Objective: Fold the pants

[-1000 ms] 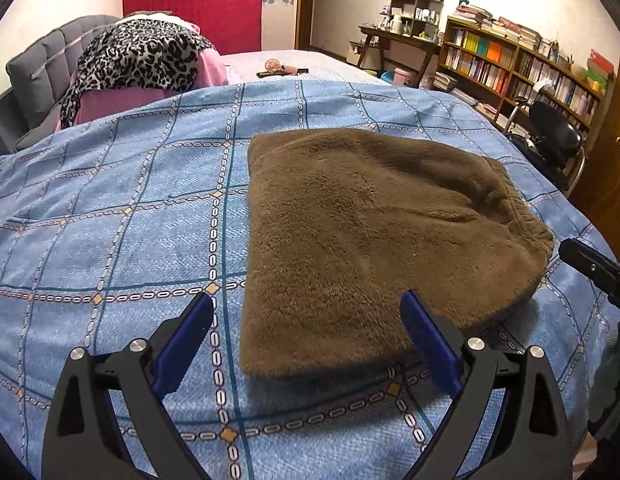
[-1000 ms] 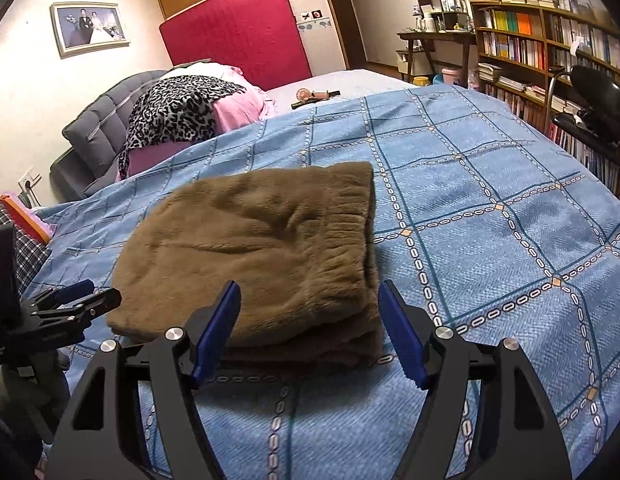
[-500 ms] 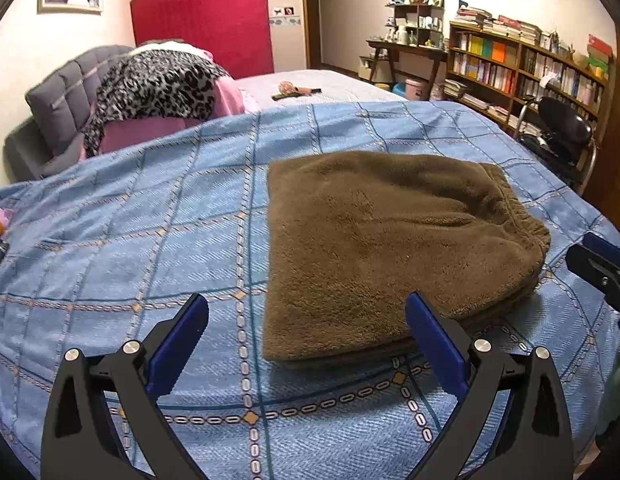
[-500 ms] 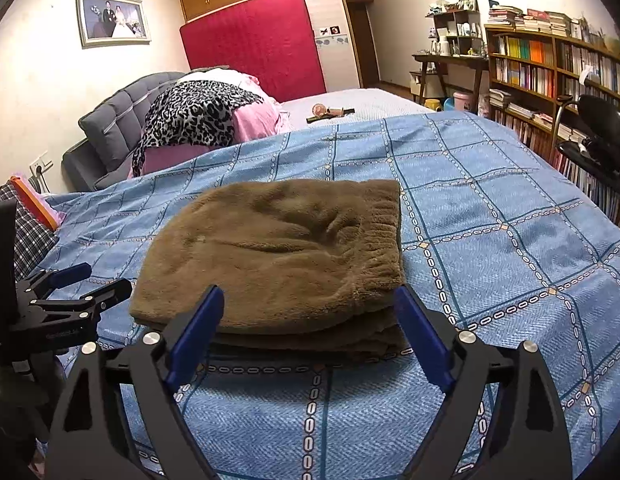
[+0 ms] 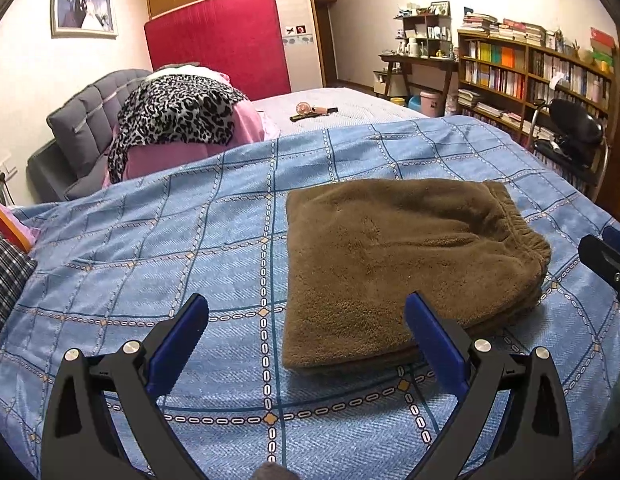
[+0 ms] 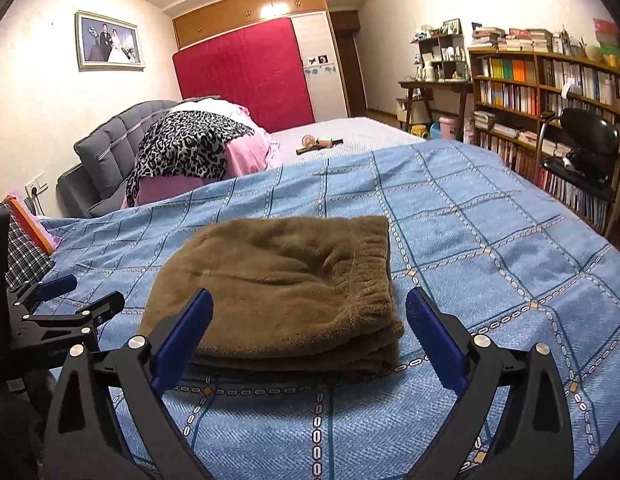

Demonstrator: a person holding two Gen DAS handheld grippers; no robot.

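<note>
The brown fleece pants (image 5: 397,264) lie folded in a flat stack of layers on the blue checked bedspread (image 5: 190,248); the elastic waistband is at their right edge. They also show in the right wrist view (image 6: 282,284). My left gripper (image 5: 308,332) is open and empty, held above the bed in front of the stack's near left corner. My right gripper (image 6: 308,332) is open and empty, in front of the stack's near edge. Neither touches the pants. The right gripper's tip shows at the left wrist view's right edge (image 5: 605,260), and the left gripper shows at the right wrist view's left (image 6: 58,320).
A pile with a leopard-print cloth (image 5: 178,116) and pink bedding sits at the bed's head by a grey headboard (image 5: 90,120). Small items (image 5: 310,110) lie on the far mattress. Bookshelves (image 5: 529,76), a desk and a black chair (image 5: 569,136) stand to the right. A plaid cloth (image 5: 6,280) lies at left.
Both grippers have drawn back and risen away from the folded pants, so the stack looks farther off. The pants have not moved. Both grippers stay open.
</note>
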